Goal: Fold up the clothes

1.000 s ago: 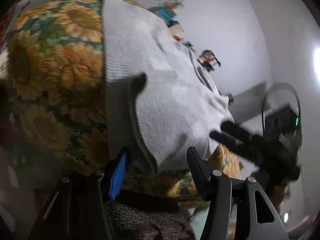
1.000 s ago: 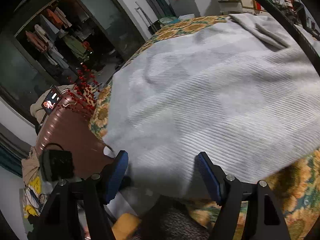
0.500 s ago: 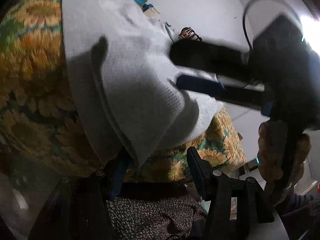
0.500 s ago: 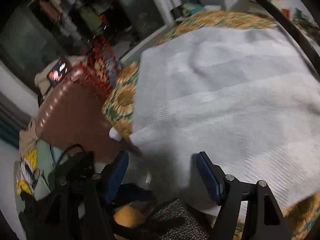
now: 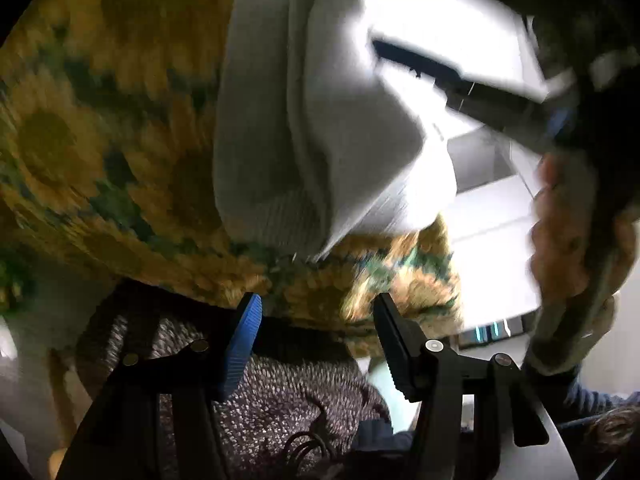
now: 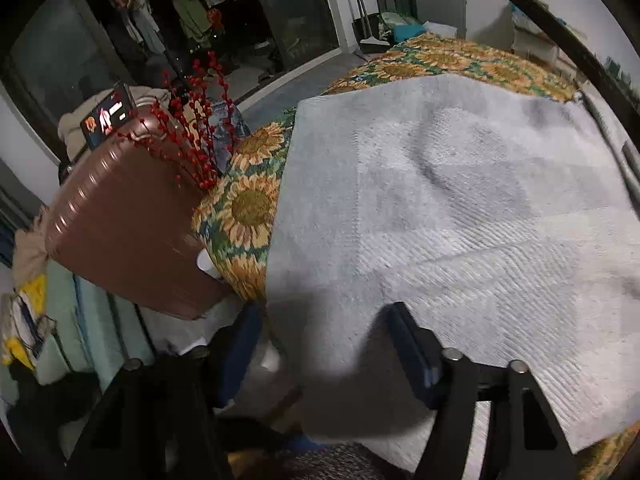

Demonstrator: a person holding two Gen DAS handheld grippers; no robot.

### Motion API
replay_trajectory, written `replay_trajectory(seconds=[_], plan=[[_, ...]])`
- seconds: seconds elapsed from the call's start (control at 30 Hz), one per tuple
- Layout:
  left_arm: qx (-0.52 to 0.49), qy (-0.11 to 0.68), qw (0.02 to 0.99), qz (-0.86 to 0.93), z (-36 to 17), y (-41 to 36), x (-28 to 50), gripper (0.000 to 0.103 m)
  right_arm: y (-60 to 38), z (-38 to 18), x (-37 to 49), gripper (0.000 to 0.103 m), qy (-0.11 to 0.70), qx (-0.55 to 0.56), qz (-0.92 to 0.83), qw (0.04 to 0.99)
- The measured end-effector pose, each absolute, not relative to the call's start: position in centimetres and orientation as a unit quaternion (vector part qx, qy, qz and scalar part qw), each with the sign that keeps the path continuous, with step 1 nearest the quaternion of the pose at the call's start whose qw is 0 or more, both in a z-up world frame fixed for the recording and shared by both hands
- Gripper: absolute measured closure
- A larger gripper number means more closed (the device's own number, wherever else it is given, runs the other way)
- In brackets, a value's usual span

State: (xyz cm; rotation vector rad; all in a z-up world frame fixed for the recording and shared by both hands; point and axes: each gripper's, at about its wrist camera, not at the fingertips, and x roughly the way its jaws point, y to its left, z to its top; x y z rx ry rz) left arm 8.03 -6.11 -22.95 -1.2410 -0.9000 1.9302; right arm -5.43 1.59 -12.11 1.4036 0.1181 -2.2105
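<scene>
Garment: a pale grey ribbed knit garment (image 6: 460, 240) lay spread on the sunflower-print bedspread (image 6: 248, 208), its near edge hanging over the bed's side.
Left tongs: the left tongs (image 5: 316, 320) stood apart below the garment's folded corner, nothing between them.
Right tongs: the right tongs (image 6: 324, 344) were closing, the garment's draped edge between them; whether the pads pressed it was unclear.
Blur: the left view was smeared; the person's hand (image 5: 576, 236) there was cut off.
Beside the bedspread: a brown ribbed hard suitcase (image 6: 120, 232).
</scene>
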Motion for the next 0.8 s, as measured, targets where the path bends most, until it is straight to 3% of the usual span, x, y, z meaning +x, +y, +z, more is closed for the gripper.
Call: replay_trajectory(seconds=[0.23, 0.3, 0.43, 0.6, 0.63, 0.67, 0.73, 0.8], plan=[[-0.403, -0.353, 0.243, 0.809, -16.1, -10.0, 7.7, 0.044, 5.8, -11.1, -2.3, 0.039, 0.070, 0.485, -0.858, 0.155], [-0.395, -0.317, 0.224, 0.833, -14.5, -9.2, 6.7, 0.044, 6.4, -11.5, -1.4, 0.039, 0.085, 0.487, -0.857, 0.145], [-0.404, -0.250, 0.198, 0.858, -13.5, -7.0, 4.9, 0.044, 7.2, -12.1, -0.2, 0.039, 0.096, 0.495, -0.852, 0.142], [-0.387, -0.264, 0.172, 0.866, -13.4, -10.1, 3.7, 0.044, 7.5, -12.2, 0.3, 0.039, 0.103, 0.493, -0.854, 0.131], [-0.386, -0.270, 0.168, 0.866, -13.4, -10.5, 3.5, 0.057, 7.7, -12.2, 0.3, 0.038, 0.102, 0.494, -0.854, 0.131], [-0.389, -0.275, 0.164, 0.864, -13.4, -10.7, 3.4, 0.076, 7.8, -12.1, 0.3, 0.038, 0.099, 0.494, -0.854, 0.132], [-0.396, -0.284, 0.164, 0.858, -13.6, -11.2, 2.9, 0.096, 8.1, -12.1, 0.4, 0.035, 0.094, 0.494, -0.854, 0.135], [-0.390, -0.296, 0.185, 0.852, -13.7, -10.9, 3.4, 0.096, 8.5, -12.2, 0.4, 0.035, 0.087, 0.497, -0.853, 0.133]])
